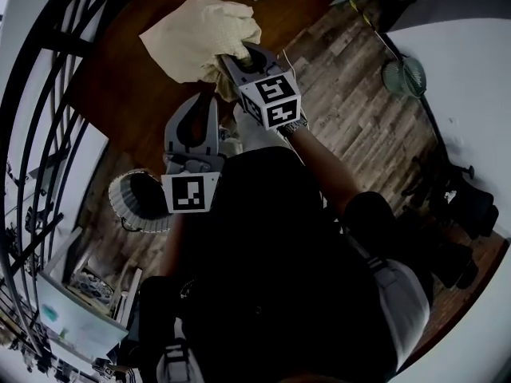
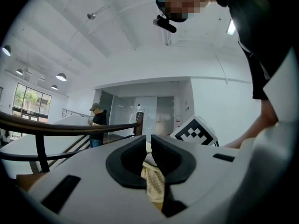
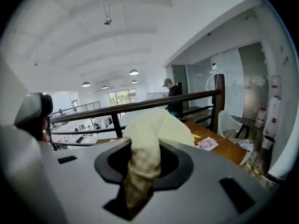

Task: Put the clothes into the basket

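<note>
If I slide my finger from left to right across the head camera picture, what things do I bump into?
white basket → left gripper → right gripper → round green wire thing. The yellow cloth both grippers hold spreads across them, so it has no place of its own.

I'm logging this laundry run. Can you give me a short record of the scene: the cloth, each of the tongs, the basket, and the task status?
cloth: pale yellow, checked weave, bunched, held up over the wooden table
right tongs: closed on the cloth
left tongs: closed on a fold, apparently of the same cloth
basket: white, ribbed, on the floor to the person's left; contents too dark to tell
task status: cloth not yet in the basket
</note>
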`<state>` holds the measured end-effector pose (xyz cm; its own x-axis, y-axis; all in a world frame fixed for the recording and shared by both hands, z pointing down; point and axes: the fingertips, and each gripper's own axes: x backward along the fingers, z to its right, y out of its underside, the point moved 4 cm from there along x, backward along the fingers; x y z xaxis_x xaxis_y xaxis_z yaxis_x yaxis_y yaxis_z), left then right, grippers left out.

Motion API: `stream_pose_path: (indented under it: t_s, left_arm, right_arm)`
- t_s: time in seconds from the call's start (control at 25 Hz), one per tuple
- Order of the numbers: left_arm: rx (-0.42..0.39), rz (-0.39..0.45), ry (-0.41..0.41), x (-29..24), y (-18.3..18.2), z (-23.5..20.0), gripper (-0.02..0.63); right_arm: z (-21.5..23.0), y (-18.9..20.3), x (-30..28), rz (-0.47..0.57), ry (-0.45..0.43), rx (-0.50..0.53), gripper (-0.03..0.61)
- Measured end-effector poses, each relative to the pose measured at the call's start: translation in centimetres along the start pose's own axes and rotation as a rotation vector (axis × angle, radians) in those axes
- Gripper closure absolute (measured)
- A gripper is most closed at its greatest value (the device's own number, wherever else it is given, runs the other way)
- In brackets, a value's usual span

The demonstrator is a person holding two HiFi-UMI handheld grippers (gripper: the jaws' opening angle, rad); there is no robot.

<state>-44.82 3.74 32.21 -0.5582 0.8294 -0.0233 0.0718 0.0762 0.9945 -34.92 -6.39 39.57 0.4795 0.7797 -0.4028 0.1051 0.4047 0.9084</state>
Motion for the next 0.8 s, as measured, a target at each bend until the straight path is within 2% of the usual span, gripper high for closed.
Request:
stream_pose_path:
  t_s: [0.48, 0.8]
  left_arm:
    - [-0.012, 0.018, 0.158, -3.6, -0.8, 1.8, 0.574]
    - [-0.023, 0.004, 0.285, -7.3, -0.8, 6.3, 0.573]
  right_arm:
    - [3.2, -3.0, 7.1, 0.123, 0.127, -0.085, 0.472]
    - [6.8, -3.7, 12.4, 0.187, 0.233, -0.104, 0.472]
